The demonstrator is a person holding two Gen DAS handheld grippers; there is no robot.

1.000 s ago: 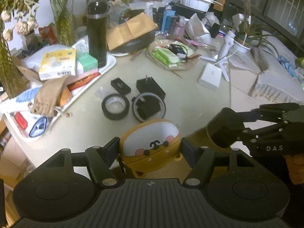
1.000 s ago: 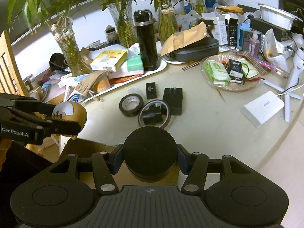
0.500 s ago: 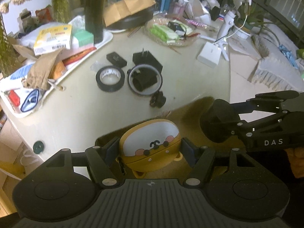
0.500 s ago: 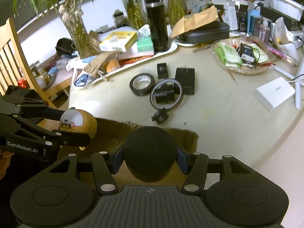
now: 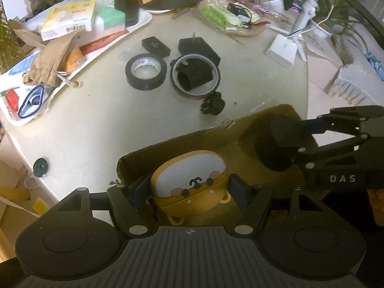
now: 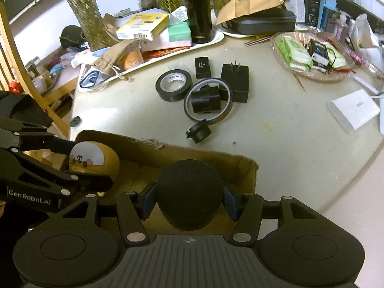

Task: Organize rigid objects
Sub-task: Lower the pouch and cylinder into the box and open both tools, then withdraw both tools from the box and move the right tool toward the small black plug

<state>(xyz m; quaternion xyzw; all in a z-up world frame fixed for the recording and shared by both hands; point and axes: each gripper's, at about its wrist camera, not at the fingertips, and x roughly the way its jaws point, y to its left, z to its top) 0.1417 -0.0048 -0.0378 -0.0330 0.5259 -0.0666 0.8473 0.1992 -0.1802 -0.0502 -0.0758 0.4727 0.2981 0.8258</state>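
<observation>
My left gripper (image 5: 189, 193) is shut on a yellow case with a white cartoon face (image 5: 192, 175), its blue pads pressing both sides. It hangs over the left part of an open cardboard box (image 5: 216, 133) at the table's near edge. My right gripper (image 6: 188, 200) is shut on a black round object (image 6: 189, 184), held inside the same box (image 6: 196, 154) towards its right end. In the left wrist view the right gripper (image 5: 288, 148) and its black object (image 5: 268, 154) come in from the right. In the right wrist view the left gripper (image 6: 92, 168) holds the case (image 6: 96, 156) at the left.
Beyond the box on the table lie a black tape roll (image 5: 145, 71), a clear tape ring around a black adapter (image 5: 195, 75), a black plug charger (image 5: 199, 48), a small black block (image 5: 155, 45) and a small black part (image 5: 213, 104). A cluttered white tray (image 5: 141, 21) stands far left, a white box (image 5: 283, 50) far right.
Both grippers have sunk with their objects and tipped downward. The cardboard box has come fully into view beneath them, and the table's objects have shifted up in both views.
</observation>
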